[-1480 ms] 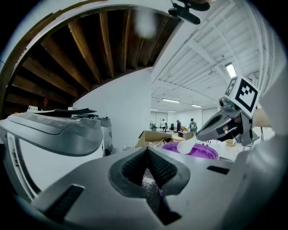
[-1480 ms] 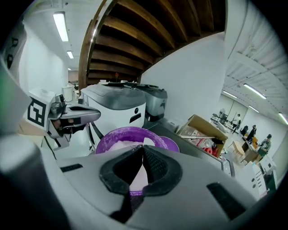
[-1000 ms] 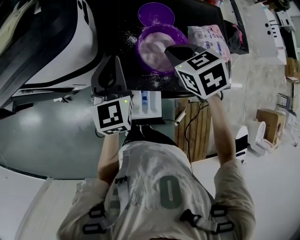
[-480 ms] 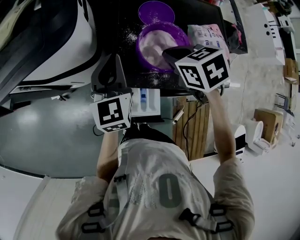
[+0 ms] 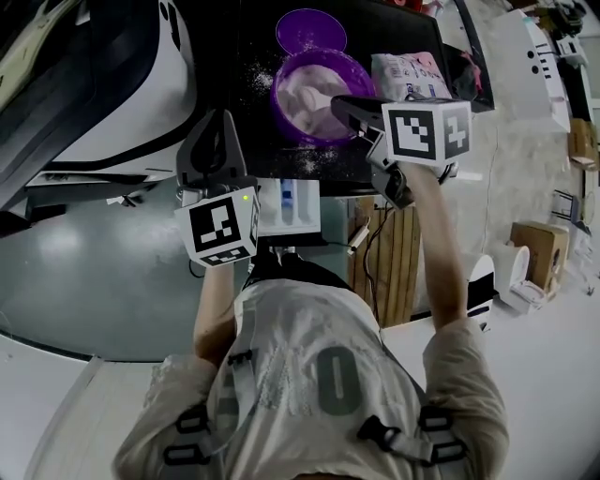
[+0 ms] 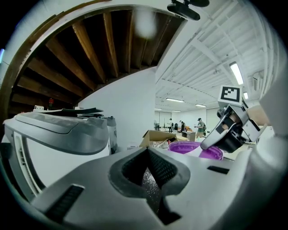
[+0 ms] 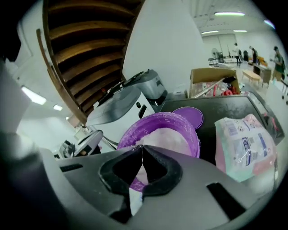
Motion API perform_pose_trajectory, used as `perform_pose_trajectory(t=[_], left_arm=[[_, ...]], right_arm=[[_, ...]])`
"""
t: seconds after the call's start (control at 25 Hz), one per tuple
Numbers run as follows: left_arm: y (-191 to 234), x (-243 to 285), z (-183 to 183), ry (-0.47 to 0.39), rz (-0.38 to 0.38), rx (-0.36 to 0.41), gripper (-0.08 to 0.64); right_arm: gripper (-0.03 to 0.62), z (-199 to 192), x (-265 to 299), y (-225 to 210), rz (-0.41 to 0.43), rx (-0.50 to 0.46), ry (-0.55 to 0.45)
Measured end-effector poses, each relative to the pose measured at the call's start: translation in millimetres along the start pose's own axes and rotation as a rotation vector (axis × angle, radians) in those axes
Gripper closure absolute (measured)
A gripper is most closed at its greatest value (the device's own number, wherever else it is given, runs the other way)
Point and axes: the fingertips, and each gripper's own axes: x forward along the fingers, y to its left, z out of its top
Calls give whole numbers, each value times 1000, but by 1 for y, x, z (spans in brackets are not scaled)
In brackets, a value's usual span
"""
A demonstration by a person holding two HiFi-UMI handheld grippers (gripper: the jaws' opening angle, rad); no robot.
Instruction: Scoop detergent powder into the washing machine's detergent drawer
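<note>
Purple tub (image 5: 281, 80) of white detergent powder (image 5: 314, 98) sits on the black top (image 5: 253, 112) of what I take to be the washer, with its lid (image 5: 311, 28) just behind and the detergent bag (image 5: 412, 73) just to its right. Right gripper (image 7: 141, 147) has its fingers clamped on a thin white scoop (image 7: 134, 202), with the working end down in the tub as seen from the left gripper view. Left gripper (image 6: 147, 150) has its fingers pressed together on nothing and is parked over the top, near the open detergent drawer (image 5: 292, 204), which juts out below the front edge with a blue insert showing. Step in hand, as I read it, is loading the scoop. To do it well: dig shallow, level the scoop before lifting, keep it flat across the gap to the drawer, tip low over the compartment. Loose grains (image 5: 261, 70) are already on the top beside the tub, so spill is the main risk. The grip on the handle is narrow, so I'd avoid any wrist roll. Writing: the bag has blue and pink print, too small to read. Gripper cubes carry only black-and-white square markers. No brand is legible on the tub or drawer.
</note>
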Motion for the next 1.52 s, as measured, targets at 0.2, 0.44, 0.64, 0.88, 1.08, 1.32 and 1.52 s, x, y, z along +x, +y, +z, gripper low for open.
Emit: perform_pose_trajectory(t=[0.2, 0.44, 0.64, 0.88, 1.08, 1.32, 1.52], left_arm=[[-3, -1, 9, -16, 1, 20, 540], [-15, -5, 20, -34, -9, 48, 540], [-30, -7, 26, -63, -37, 63, 540], [-48, -11, 25, -87, -71, 71, 540], [-62, -19, 17, -92, -96, 64, 540], [-67, -38, 7, -102, -92, 63, 540], [-70, -59, -2, -95, -84, 58, 540]], right_arm=[[583, 6, -13, -3, 116, 230, -151], [583, 8, -38, -7, 160, 382, -329], [583, 4, -54, -8, 216, 504, -505], [583, -15, -71, -8, 341, 707, -720], [583, -40, -81, -12, 405, 886, -865], [583, -70, -93, -7, 444, 977, -1005], [583, -94, -103, -10, 403, 1023, -1087]])
